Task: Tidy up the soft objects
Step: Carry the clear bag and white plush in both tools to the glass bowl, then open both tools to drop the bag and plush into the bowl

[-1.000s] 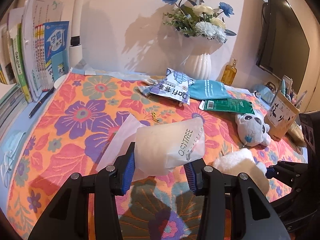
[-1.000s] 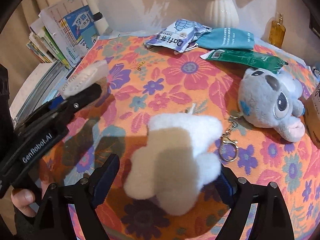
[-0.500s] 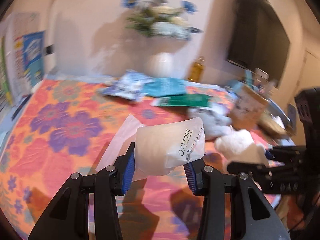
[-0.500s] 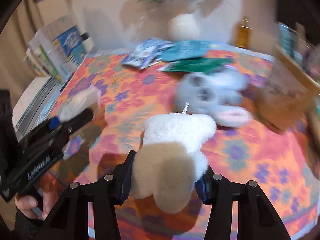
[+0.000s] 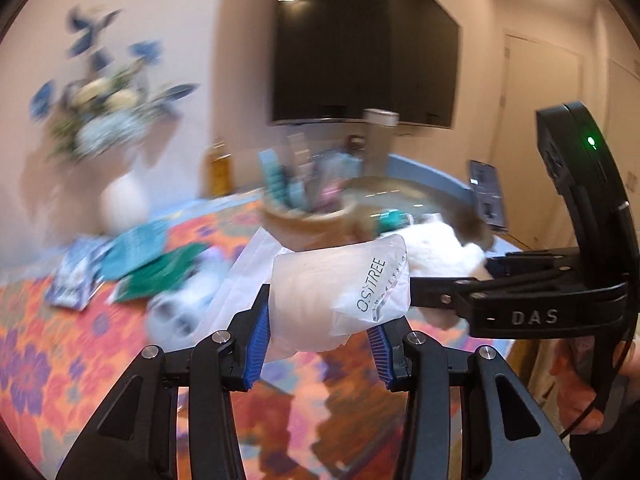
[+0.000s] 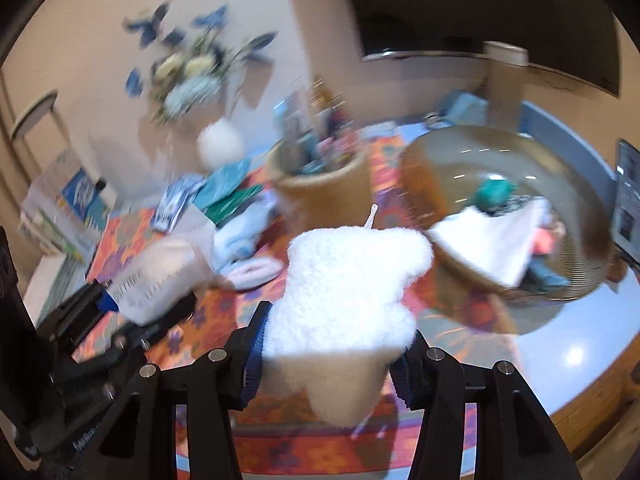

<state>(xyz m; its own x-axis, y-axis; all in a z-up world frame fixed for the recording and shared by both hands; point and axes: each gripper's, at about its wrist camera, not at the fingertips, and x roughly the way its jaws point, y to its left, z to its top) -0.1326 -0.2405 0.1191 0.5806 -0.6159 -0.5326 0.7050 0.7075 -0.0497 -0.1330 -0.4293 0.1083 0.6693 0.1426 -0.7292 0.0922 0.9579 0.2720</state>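
My left gripper [image 5: 318, 334] is shut on a soft clear packet printed "O.SYTREE" [image 5: 340, 300] and holds it above the floral tablecloth. My right gripper [image 6: 330, 354] is shut on a fluffy white plush toy [image 6: 348, 292], lifted off the table. The plush also shows in the left wrist view [image 5: 444, 248] behind the packet, and the packet shows in the right wrist view [image 6: 160, 276] at left. A round woven basket [image 6: 460, 272] with several soft items in it sits at right, just beyond the plush. A grey plush [image 6: 244, 248] lies on the cloth.
A tan pen holder [image 6: 324, 184] full of items stands behind the plush. Packets [image 5: 140, 260] lie on the cloth near a white vase of blue flowers [image 5: 120, 200]. A dark screen [image 5: 360, 52] hangs on the wall. Books [image 6: 60, 208] stand at far left.
Both grippers have swung to the right with their loads. The basket has come into view, and the right gripper has lifted the white plush off the cloth toward it.
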